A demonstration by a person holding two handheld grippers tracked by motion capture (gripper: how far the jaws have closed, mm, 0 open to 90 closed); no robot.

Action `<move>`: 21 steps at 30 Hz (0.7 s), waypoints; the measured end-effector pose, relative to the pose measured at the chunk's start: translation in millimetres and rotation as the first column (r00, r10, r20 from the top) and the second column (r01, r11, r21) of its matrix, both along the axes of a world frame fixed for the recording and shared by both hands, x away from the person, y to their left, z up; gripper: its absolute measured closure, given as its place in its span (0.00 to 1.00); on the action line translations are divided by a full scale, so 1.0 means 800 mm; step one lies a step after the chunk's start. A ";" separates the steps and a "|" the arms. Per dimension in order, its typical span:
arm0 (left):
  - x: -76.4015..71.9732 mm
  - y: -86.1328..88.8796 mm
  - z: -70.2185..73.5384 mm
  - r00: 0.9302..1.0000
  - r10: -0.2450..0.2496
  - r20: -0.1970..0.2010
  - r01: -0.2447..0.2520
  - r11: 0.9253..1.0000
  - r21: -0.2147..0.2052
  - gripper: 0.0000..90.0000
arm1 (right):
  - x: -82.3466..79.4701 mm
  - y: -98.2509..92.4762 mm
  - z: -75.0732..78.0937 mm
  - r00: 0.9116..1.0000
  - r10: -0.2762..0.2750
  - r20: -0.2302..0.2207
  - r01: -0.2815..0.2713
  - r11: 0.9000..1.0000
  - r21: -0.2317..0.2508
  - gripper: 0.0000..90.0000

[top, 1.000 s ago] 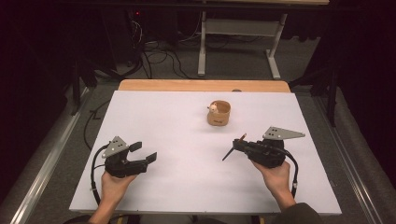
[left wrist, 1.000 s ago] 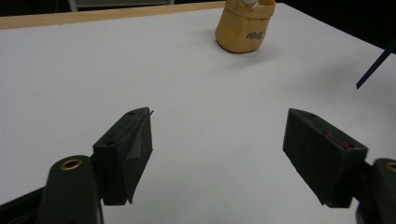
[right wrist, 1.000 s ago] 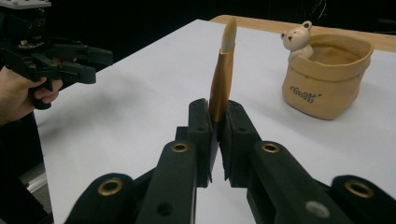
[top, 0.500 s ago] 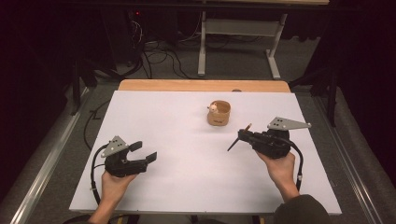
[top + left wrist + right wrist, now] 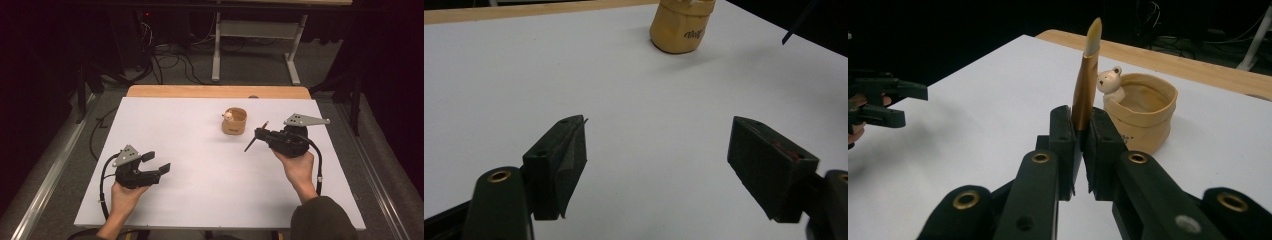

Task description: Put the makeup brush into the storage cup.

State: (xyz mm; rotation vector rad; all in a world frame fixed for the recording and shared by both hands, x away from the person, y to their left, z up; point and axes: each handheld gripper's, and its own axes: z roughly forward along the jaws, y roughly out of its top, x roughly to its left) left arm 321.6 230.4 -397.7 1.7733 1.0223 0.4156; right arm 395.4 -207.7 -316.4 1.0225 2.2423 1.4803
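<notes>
My right gripper (image 5: 259, 134) is shut on a thin brush (image 5: 251, 143) with a dark handle. In the right gripper view the brush's gold ferrule and pale tip (image 5: 1084, 80) rise from between the closed jaws of the right gripper (image 5: 1082, 136). A tan pouch-shaped cup (image 5: 234, 121) with a small bear figure on its rim stands just left of and beyond that gripper, and it appears close behind the brush as the cup (image 5: 1144, 116). My left gripper (image 5: 157, 162) rests at the near left, open, with nothing between the jaws of the left gripper (image 5: 659, 160).
The white table top (image 5: 190, 150) has a wooden strip (image 5: 215, 91) along its far edge. A desk frame and cables stand on the floor beyond. From the left gripper view the cup (image 5: 679, 25) sits far ahead.
My right gripper has moved away from the near edge and up, carrying the brush closer to the cup. The left gripper has stayed in place.
</notes>
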 end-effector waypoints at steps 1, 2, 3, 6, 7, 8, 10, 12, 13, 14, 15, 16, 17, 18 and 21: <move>-0.001 0.000 0.001 1.000 0.000 0.005 0.000 1.000 -0.003 0.27 | 0.000 0.000 0.000 1.000 0.000 0.000 0.000 1.000 0.000 0.95; -0.001 0.000 0.001 1.000 0.001 0.008 -0.001 1.000 -0.004 0.27 | 0.001 0.000 0.001 1.000 -0.002 0.002 0.002 1.000 -0.003 0.95; -0.001 -0.001 0.001 1.000 0.000 0.006 0.000 1.000 0.000 0.27 | 0.002 0.000 0.001 1.000 -0.007 0.002 0.007 1.000 -0.001 0.95; 0.001 -0.002 0.000 1.000 -0.001 0.002 0.001 1.000 0.001 0.27 | 0.005 0.000 0.002 1.000 -0.009 0.004 0.009 1.000 0.001 0.95; 0.001 -0.002 0.000 1.000 -0.001 0.002 0.001 1.000 0.002 0.27 | 0.008 0.000 0.003 1.000 -0.012 0.003 0.012 1.000 -0.002 0.95; 0.002 -0.002 0.000 1.000 -0.001 0.002 0.001 1.000 0.002 0.27 | 0.008 0.000 0.003 1.000 -0.012 0.003 0.012 1.000 -0.002 0.95; 0.002 -0.002 -0.001 1.000 -0.001 -0.002 0.001 1.000 0.004 0.27 | 0.012 0.000 0.004 1.000 -0.016 -0.003 0.016 1.000 -0.004 0.95; 0.002 -0.001 -0.001 1.000 0.002 -0.003 -0.002 1.000 0.006 0.27 | 0.016 0.001 0.008 1.000 -0.017 -0.002 0.017 1.000 -0.002 0.95; 0.001 -0.001 0.000 1.000 0.003 -0.002 -0.003 1.000 0.004 0.27 | 0.017 0.002 0.010 1.000 -0.019 -0.001 0.019 1.000 -0.002 0.95; 0.001 -0.001 0.000 1.000 0.005 0.000 -0.005 1.000 0.000 0.27 | 0.017 0.002 0.010 1.000 -0.019 -0.001 0.019 1.000 -0.002 0.95; 0.000 -0.001 0.000 1.000 0.007 0.003 -0.007 1.000 -0.001 0.27 | 0.018 0.002 0.012 1.000 -0.020 -0.002 0.020 1.000 -0.003 0.95; 0.000 -0.001 0.000 1.000 0.007 0.003 -0.007 1.000 0.001 0.27 | 0.020 0.003 0.013 1.000 -0.019 0.004 0.019 1.000 -0.005 0.95; 0.001 0.000 0.000 1.000 0.006 0.001 -0.006 1.000 0.003 0.27 | 0.022 0.004 0.015 1.000 -0.020 0.004 0.020 1.000 -0.006 0.95; 0.001 -0.001 0.000 1.000 0.006 -0.001 -0.006 1.000 0.004 0.27 | 0.024 0.005 0.016 1.000 -0.021 0.007 0.021 1.000 -0.006 0.95; 0.001 -0.001 0.000 1.000 0.002 0.002 -0.002 1.000 0.002 0.27 | 0.028 0.008 0.020 0.999 -0.032 0.001 0.032 0.999 -0.010 0.95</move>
